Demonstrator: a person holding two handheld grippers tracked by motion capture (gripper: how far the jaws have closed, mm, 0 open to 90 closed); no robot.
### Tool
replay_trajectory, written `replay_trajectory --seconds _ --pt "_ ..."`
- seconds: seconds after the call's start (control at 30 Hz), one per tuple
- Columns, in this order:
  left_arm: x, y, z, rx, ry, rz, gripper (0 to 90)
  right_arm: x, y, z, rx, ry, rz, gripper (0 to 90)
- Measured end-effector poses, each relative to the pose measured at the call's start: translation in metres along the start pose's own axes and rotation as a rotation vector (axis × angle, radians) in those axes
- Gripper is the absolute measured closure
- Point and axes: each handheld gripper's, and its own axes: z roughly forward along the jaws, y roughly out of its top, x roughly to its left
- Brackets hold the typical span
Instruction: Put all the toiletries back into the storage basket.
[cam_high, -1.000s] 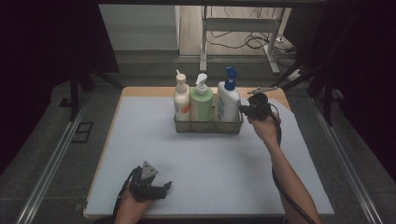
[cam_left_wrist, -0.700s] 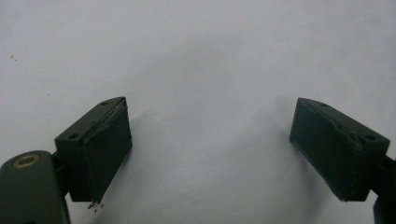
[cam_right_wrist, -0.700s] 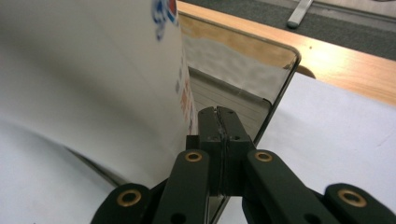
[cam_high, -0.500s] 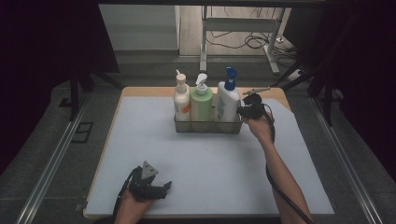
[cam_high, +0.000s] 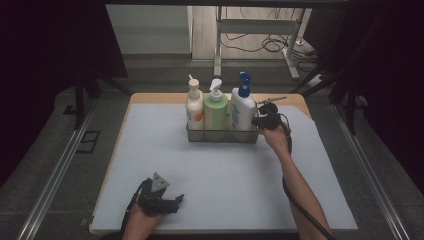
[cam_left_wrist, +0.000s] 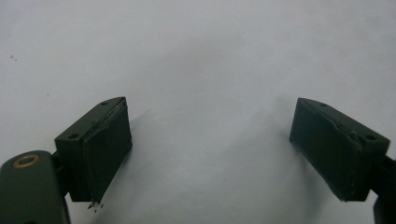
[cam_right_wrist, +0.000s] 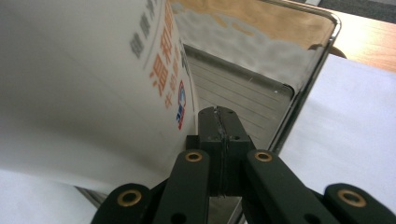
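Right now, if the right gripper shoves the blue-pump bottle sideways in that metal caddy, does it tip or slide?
Probably neither much. The blue-pump bottle stands tall over the low metal caddy, so it could lean, but the green bottle sits tight beside it. Its smooth white plastic looks slippery. The shut right gripper might skid off.

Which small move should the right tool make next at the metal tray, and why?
Probably open its jaws: the right tool is shut with nothing between, tip inside the metal tray beside the white bottle with the blue pump, so it cannot grasp that bottle yet.
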Motion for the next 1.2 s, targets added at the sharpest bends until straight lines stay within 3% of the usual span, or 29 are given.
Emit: replay_trajectory --seconds 0.5,1.2 --pt "0.000 0.000 0.000 0.000 0.001 0.003 12.3 0.018 -0.002 0.008 0.019 0.038 -0.025 89.4" --pt "0.001 0.000 0.000 0.003 0.001 0.006 12.3 0.029 -0.007 0.001 0.029 0.068 -0.050 89.6"
